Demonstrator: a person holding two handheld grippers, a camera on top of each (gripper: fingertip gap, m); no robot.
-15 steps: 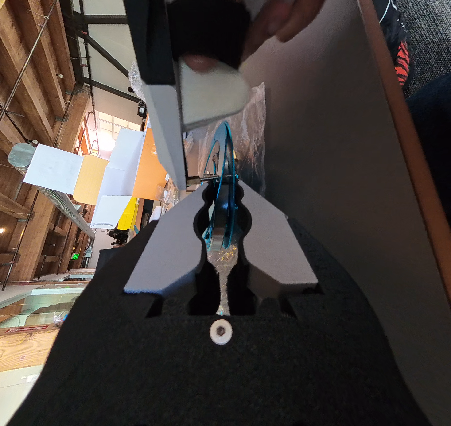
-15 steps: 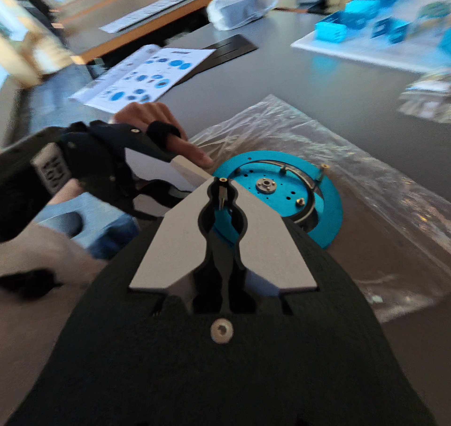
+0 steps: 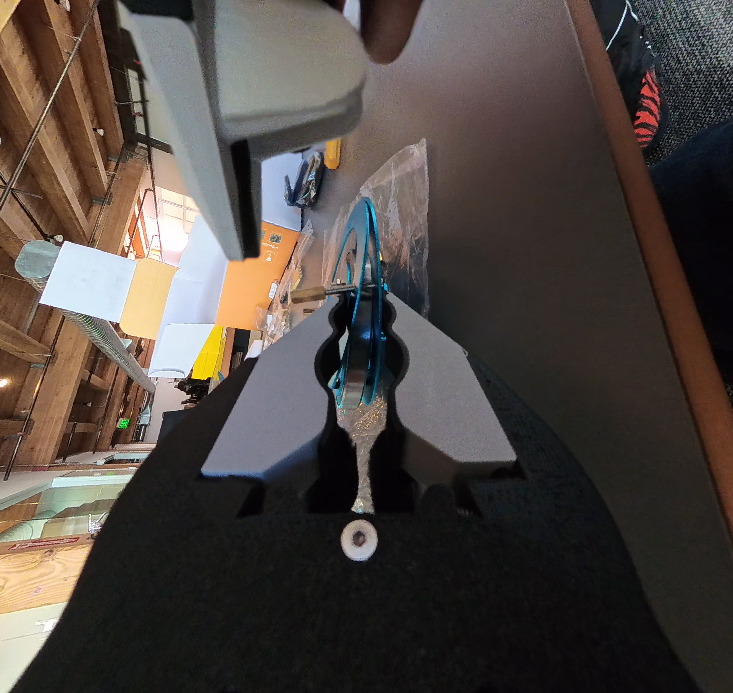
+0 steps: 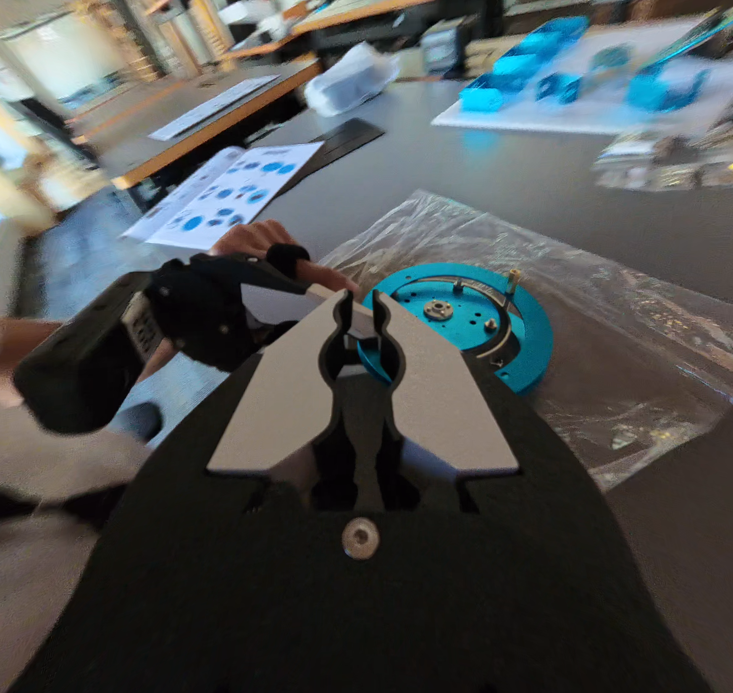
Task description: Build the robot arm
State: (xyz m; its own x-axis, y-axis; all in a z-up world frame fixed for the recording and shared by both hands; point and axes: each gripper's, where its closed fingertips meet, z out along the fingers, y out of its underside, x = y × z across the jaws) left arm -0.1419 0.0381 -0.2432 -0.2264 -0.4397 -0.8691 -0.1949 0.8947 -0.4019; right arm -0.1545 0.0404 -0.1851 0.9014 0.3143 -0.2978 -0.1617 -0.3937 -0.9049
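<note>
A blue metal disc (image 4: 468,328) with a silver ring and a centre hub lies on a clear plastic bag (image 4: 595,316) on the grey table (image 4: 476,166). My left gripper (image 3: 359,301) is shut on the disc's near edge (image 3: 363,340). Its black body (image 4: 190,308) shows left of the disc in the right wrist view. A small brass standoff (image 4: 513,277) stands upright on the disc's rim and also shows in the left wrist view (image 3: 309,296). My right gripper (image 4: 363,301) is slightly open and empty, above the disc's left edge. It looms large in the left wrist view (image 3: 254,181).
An open instruction booklet (image 4: 238,189) lies at the table's left edge. A white tray with blue parts (image 4: 555,74) is at the back right. Small bags of hardware (image 4: 654,166) are at the right. A white bag (image 4: 349,78) is at the back. The table's wooden edge (image 3: 654,277) is close. About 6 centimeters separates my left fingertips from my right.
My right gripper held the brass standoff at the disc; now it has let go, opened a little and pulled back. The standoff stays on the disc. My left gripper still holds the disc.
</note>
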